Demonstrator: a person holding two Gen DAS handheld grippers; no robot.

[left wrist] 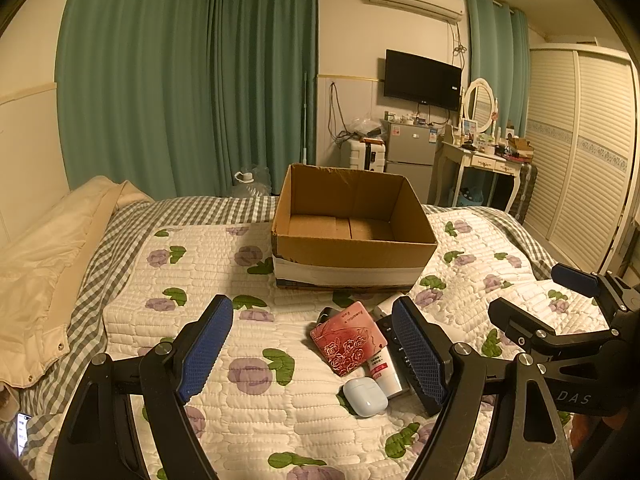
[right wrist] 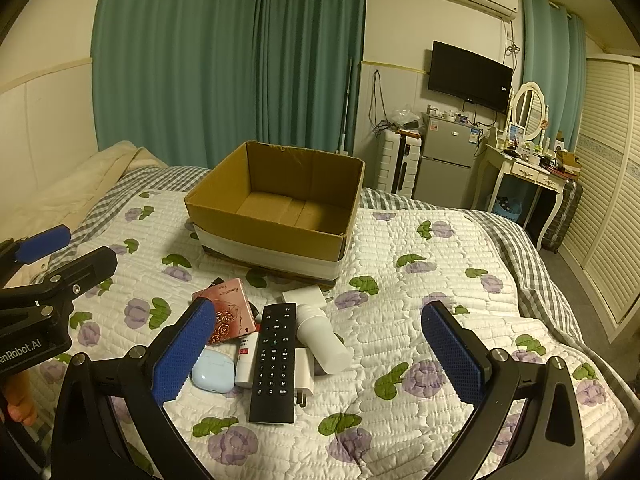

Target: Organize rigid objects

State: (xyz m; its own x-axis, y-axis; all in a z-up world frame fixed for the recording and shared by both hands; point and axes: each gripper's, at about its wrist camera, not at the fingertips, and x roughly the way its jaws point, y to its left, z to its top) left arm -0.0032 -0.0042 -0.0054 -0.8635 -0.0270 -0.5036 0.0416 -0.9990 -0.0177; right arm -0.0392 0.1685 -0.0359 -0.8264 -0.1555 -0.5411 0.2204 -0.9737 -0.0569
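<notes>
Nearest us, our left gripper [left wrist: 316, 352] and right gripper [right wrist: 320, 354] both hang wide apart, holding nothing, above the flowered quilt [right wrist: 400, 240]. Just in front of the cardboard box [right wrist: 280, 216], left to right, we see a pink rose-patterned case [right wrist: 232, 312], a pale blue earbud case [right wrist: 212, 372], a small white tube [right wrist: 246, 364], a black remote [right wrist: 274, 360] and a white bottle [right wrist: 324, 340], all clustered and touching. Behind the box hang green curtains [right wrist: 232, 60]; right of it stand a fridge [right wrist: 448, 160] and a dressing table [right wrist: 524, 172].

Objects [right wrist: 272, 344] clustered on quilt — box [right wrist: 276, 216] empty.
</notes>
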